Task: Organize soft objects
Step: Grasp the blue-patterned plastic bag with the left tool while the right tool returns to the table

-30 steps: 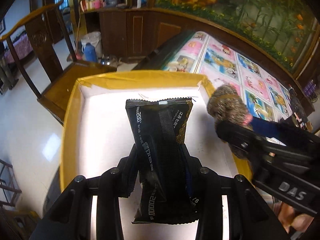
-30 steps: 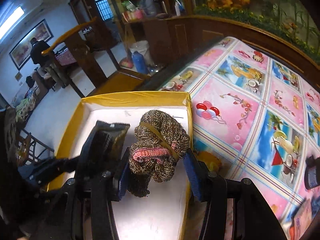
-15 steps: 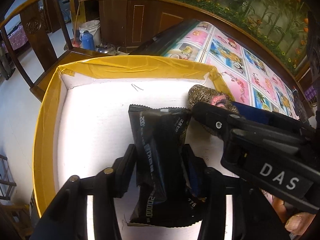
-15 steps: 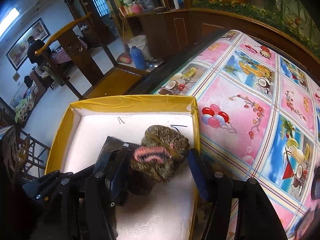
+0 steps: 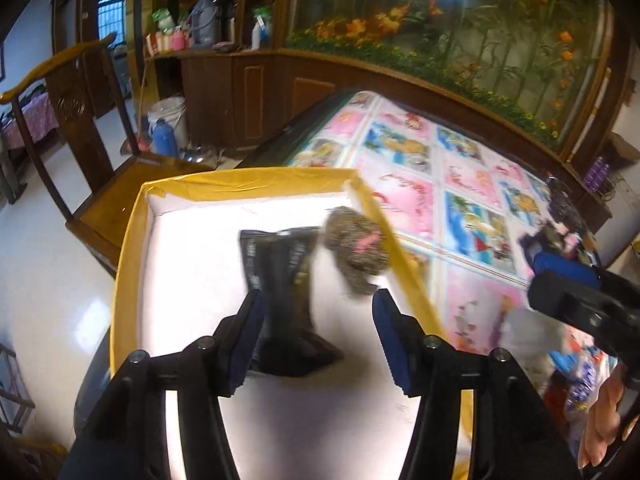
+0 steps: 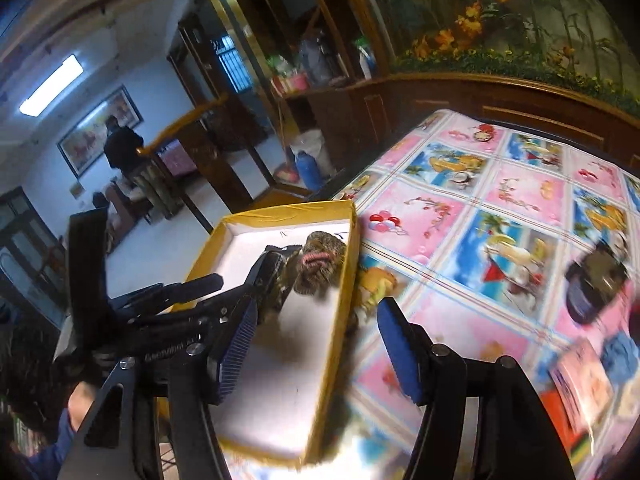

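A black snack packet (image 5: 282, 280) and a brown knitted bundle with a pink band (image 5: 356, 248) lie in the yellow-rimmed white box (image 5: 132, 248). My left gripper (image 5: 320, 316) is open above the box, its left finger beside the packet. My right gripper (image 6: 316, 328) is open and empty, drawn back over the box's right wall (image 6: 340, 320). The packet (image 6: 272, 272) and bundle (image 6: 320, 264) also show in the right wrist view, with the left gripper's body over the box.
The box sits at the left end of a table with a pink and blue picture cloth (image 5: 460, 200). Small objects lie at its right end (image 6: 596, 280). A wooden chair (image 5: 80, 128) stands beyond the box. A wooden cabinet (image 5: 260, 96) runs behind.
Both grippers have opened. The packet and the knitted bundle have dropped into the box. The right gripper has pulled back to the right, away from the bundle.
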Available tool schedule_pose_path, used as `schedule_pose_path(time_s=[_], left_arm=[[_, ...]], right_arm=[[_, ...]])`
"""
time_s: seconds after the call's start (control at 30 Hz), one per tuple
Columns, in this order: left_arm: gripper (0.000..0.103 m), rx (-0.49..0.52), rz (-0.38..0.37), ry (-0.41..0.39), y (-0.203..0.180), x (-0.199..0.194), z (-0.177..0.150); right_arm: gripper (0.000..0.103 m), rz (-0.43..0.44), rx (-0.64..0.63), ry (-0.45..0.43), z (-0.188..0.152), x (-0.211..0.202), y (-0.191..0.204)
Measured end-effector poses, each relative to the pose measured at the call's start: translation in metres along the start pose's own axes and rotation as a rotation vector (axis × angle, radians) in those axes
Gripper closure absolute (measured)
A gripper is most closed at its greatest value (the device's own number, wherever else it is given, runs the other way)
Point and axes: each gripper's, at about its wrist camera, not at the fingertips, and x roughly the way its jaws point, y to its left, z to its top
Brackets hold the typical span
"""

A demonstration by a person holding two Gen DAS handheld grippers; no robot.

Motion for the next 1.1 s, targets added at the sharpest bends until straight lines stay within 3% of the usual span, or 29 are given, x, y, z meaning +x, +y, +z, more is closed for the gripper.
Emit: schedule_pose_path(time_s=[0.13, 0.2, 0.37, 0.43, 0.57, 0.63, 1.1], left_arm=[[0.045, 0.065, -0.061, -0.035, -0.039, -0.023, -0.017], [0.043, 0.106, -0.095, -0.034, -0.063, -0.03, -0.03], [0.042, 0.227, -0.193, 0.029, -0.123, -0.028, -0.069], [0.042, 0.275, -0.248, 0.064, -0.147, -0.025, -0.084], [0.04, 0.412, -0.312, 0.111, -0.192, -0.019, -0.114], [0.031, 0.45, -0.315, 0.12, -0.209, -0.017, -0.121], [0.027, 0.454, -0.346, 0.204, -0.277, 0.029, -0.1]], right_arm=[[0.034, 0.01, 0.036, -0.063, -0.032, -0.069, -0.036], [0.029, -0.025, 0.058, -0.116, -0.046, -0.099, -0.057], [0.024, -0.184, 0.097, -0.217, -0.087, -0.159, -0.118], [0.024, -0.192, 0.158, -0.234, -0.106, -0.174, -0.147], [0.024, -0.163, 0.325, -0.237, -0.126, -0.189, -0.198], [0.025, -0.138, 0.378, -0.254, -0.128, -0.195, -0.208], [0.024, -0.03, 0.481, -0.269, -0.135, -0.199, -0.209]])
